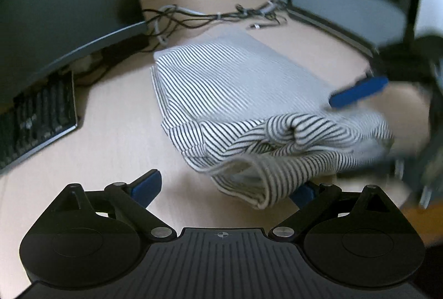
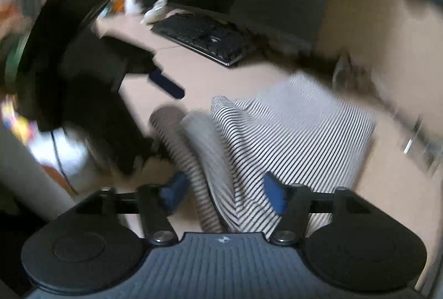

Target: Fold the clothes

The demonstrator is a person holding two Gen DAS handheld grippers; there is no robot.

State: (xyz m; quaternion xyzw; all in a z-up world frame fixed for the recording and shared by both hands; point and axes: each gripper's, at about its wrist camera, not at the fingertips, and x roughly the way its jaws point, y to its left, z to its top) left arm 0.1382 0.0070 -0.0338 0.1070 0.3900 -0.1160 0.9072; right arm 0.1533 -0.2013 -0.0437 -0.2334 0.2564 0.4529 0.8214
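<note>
The striped garment point(image 1: 238, 94) lies folded mid-tabletop point(image 1: 110, 138), its bunched near edge spilling between the widely parted fingers of the left gripper point(image 1: 224, 188). The right gripper point(image 2: 221, 193) also stands wide, fabric lying loose between its blue fingers point(image 2: 272, 193).

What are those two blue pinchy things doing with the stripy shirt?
A person is folding a striped shirt on a wooden desk, with a gripper in each hand. The shirt is already a thick, folded bundle, with a loose rolled part at the near edge. The left gripper is open, with that loose edge sagging over one finger. The right gripper has striped cloth between its open fingers. A keyboard and tangled cables sit behind. Both views are blurry.
</note>
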